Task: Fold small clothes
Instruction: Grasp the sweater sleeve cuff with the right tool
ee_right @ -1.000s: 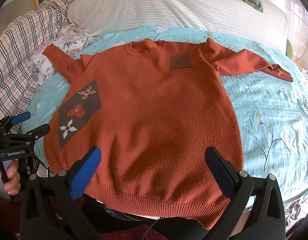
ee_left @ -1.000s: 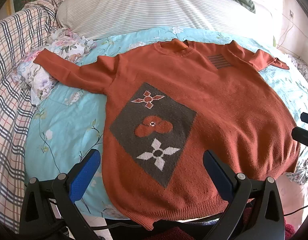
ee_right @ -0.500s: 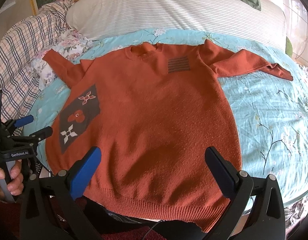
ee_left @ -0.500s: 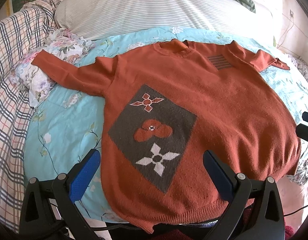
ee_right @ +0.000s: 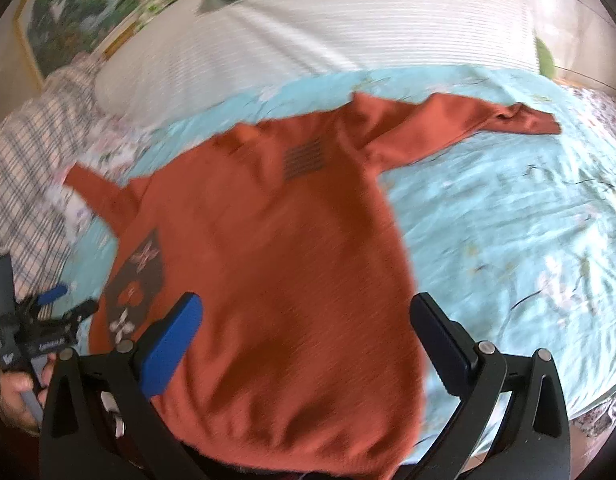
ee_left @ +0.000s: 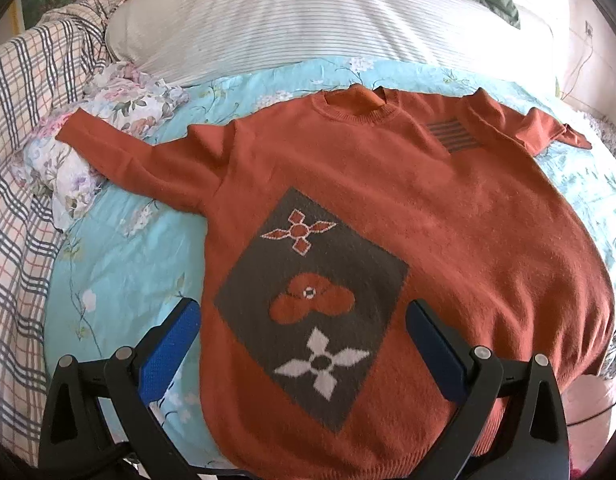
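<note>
Orange sweater (ee_left: 448,216) flat on bed beyond both wide-open, empty tongs (ee_left: 304,344) (ee_right: 308,340).

The sweater (ee_left: 448,216) is matt, fuzzy orange knit with ribbed collar and hem. Under it lies a smooth, thin floral sheet (ee_left: 120,264). Behind the sweater, a striped pillow (ee_left: 292,20) looks like soft woven cloth. Gripper pads (ee_left: 168,352) are textured blue rubber.

Bright daylight glares upper right; right wrist view motion-blurred, fisheye edges dark.
</note>
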Tool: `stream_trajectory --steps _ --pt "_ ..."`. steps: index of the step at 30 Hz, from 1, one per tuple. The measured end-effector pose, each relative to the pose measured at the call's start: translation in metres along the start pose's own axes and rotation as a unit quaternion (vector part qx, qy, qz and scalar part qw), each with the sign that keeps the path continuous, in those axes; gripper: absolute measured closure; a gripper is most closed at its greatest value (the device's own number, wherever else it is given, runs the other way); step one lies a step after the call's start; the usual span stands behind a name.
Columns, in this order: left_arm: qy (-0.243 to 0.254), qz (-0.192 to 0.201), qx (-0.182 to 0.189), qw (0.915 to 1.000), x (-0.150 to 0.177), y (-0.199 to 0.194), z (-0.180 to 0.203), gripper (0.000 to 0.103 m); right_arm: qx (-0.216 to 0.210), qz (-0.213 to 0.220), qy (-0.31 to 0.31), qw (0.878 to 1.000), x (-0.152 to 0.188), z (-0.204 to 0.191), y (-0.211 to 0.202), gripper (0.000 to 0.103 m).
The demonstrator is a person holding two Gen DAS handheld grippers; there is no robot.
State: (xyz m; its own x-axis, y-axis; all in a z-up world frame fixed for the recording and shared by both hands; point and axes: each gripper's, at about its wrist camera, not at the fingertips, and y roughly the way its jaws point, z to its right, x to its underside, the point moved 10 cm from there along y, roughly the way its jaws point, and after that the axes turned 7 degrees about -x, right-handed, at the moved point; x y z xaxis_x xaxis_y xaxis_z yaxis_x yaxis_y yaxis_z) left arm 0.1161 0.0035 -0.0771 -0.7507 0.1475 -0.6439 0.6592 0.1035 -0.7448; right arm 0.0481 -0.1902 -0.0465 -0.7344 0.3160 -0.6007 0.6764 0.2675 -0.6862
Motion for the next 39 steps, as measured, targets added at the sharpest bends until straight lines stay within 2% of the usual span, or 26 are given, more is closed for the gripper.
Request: stream_trajectory --steps 2,5,7,11,13,15,20,23,27,30,33,35,36,37,39 --pt "-0.005 -0.002 0.004 1.0000 -0.005 0.004 0.000 0.001 0.001 0.018 0.017 1.000 -0.013 0.016 -0.003 0.004" --pt "-0.001 -0.006 0.005 1.0000 -0.010 0.010 0.003 0.001 -0.002 0.045 0.053 0.998 -0.038 0.049 -0.008 0.014" --pt "0.005 -0.010 0.008 0.9999 -0.012 0.014 0.006 0.001 0.010 0.051 0.073 0.996 -0.055 0.073 -0.008 0.026" --pt "0.011 -0.017 0.011 0.9997 -0.017 0.022 0.014 0.001 0.028 0.070 0.099 0.992 -0.096 0.119 -0.007 0.030" --pt "0.015 -0.023 0.013 0.9996 -0.019 0.027 0.018 0.001 0.039 0.082 0.122 0.988 -0.121 0.150 -0.005 0.044" --pt "0.018 -0.024 0.010 0.9995 -0.021 0.031 0.021 0.001 0.040 0.090 0.155 0.983 -0.146 0.182 0.002 0.053" --pt "0.022 -0.042 0.011 0.9988 -0.025 0.044 0.030 0.001 0.058 0.110 0.240 0.963 -0.208 0.266 0.028 0.055" --pt "0.027 -0.049 0.011 0.9984 -0.030 0.053 0.037 0.001 0.081 0.113 0.275 0.951 -0.233 0.307 0.039 0.056" --pt "0.031 -0.063 0.016 0.9974 -0.034 0.064 0.045 0.001 0.125 0.091 0.328 0.932 -0.245 0.355 0.058 0.056" --pt "0.038 -0.074 0.020 0.9963 -0.034 0.074 0.052 0.001 0.132 0.069 0.348 0.925 -0.244 0.371 0.070 0.056" --pt "0.040 -0.085 0.027 0.9952 -0.033 0.083 0.058 0.001 0.150 0.045 0.337 0.928 -0.242 0.377 0.083 0.056" --pt "0.037 -0.088 0.035 0.9948 -0.034 0.085 0.061 0.001 0.170 0.037 0.318 0.932 -0.241 0.375 0.087 0.067" --pt "0.036 -0.087 0.039 0.9948 -0.034 0.085 0.062 0.001 0.181 0.037 0.304 0.935 -0.241 0.373 0.086 0.080" --pt "0.036 -0.085 0.040 0.9949 -0.035 0.085 0.062 0.001 0.171 0.046 0.293 0.939 -0.243 0.368 0.085 0.094" --pt "0.038 -0.080 0.041 0.9953 -0.036 0.084 0.062 0.001 0.158 0.064 0.283 0.944 -0.244 0.356 0.081 0.095"
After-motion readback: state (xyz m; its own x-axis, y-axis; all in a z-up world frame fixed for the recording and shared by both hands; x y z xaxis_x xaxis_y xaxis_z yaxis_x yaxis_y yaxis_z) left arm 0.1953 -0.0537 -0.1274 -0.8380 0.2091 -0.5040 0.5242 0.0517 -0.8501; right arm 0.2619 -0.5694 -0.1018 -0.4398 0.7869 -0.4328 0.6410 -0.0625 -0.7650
